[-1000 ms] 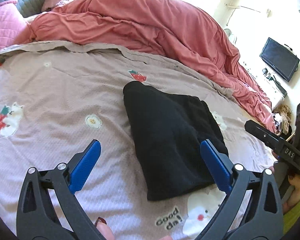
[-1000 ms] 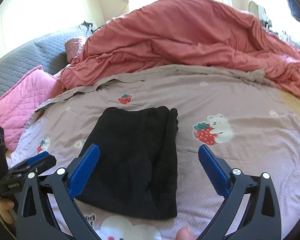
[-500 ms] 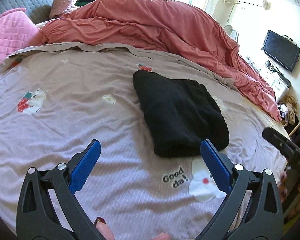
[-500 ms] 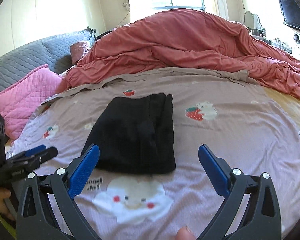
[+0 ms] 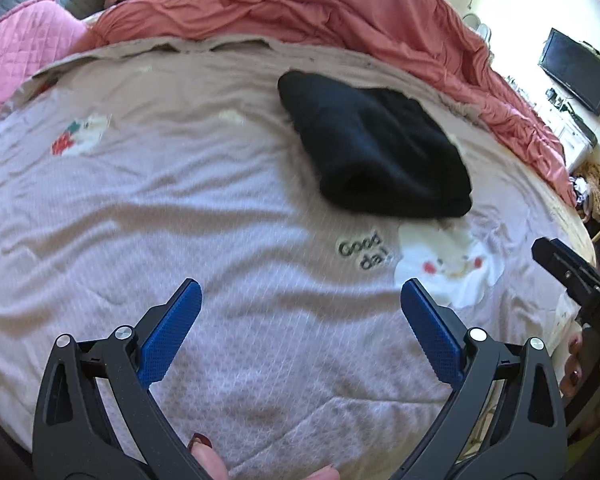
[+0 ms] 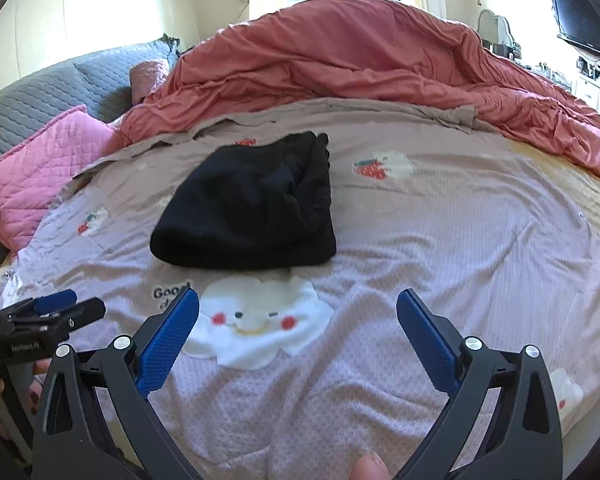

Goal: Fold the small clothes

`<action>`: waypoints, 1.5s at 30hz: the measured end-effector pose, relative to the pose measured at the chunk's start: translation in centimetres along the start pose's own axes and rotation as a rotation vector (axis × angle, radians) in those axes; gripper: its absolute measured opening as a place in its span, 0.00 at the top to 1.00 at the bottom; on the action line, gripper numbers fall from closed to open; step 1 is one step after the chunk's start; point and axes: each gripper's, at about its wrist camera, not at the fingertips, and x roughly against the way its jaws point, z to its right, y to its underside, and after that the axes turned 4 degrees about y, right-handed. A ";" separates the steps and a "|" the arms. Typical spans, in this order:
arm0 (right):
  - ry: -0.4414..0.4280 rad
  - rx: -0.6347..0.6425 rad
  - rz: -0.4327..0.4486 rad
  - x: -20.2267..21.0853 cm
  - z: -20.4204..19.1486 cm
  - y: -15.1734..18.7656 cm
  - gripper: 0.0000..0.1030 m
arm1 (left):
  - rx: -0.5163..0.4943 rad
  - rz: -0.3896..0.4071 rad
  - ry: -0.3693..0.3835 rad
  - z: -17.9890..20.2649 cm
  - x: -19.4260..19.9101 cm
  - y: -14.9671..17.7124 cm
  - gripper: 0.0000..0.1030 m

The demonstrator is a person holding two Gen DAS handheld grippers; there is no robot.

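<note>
Both grippers have backed away from the garment (image 6: 248, 216), which now lies well ahead of the jaws instead of between them. It sits folded on the sheet (image 5: 220, 208), its thick folded edge facing the jaws. Left gripper (image 5: 300, 332) and right gripper (image 6: 298, 336) are spread wide and hold nothing. Judged complete: leave the bundle untouched; any further pass should only press stray layers flat. Bare sheet surrounds the garment on all sides. Beyond it the quilt (image 6: 360, 52) bounds the room; the pillow (image 6: 44, 160) lies far left.

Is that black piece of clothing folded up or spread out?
Folded. The black garment lies as a compact bundle on the bedsheet, its layers stacked, with neither gripper touching it.
</note>
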 end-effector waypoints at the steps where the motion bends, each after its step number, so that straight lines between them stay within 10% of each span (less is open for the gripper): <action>1: -0.001 -0.001 -0.003 -0.1 0.0 0.1 0.04 | -0.001 0.000 -0.006 -0.1 -0.1 0.1 0.09; 45: 0.013 0.007 -0.009 0.2 -0.5 -0.1 0.04 | 0.004 0.025 -0.019 -0.6 1.4 -0.4 0.09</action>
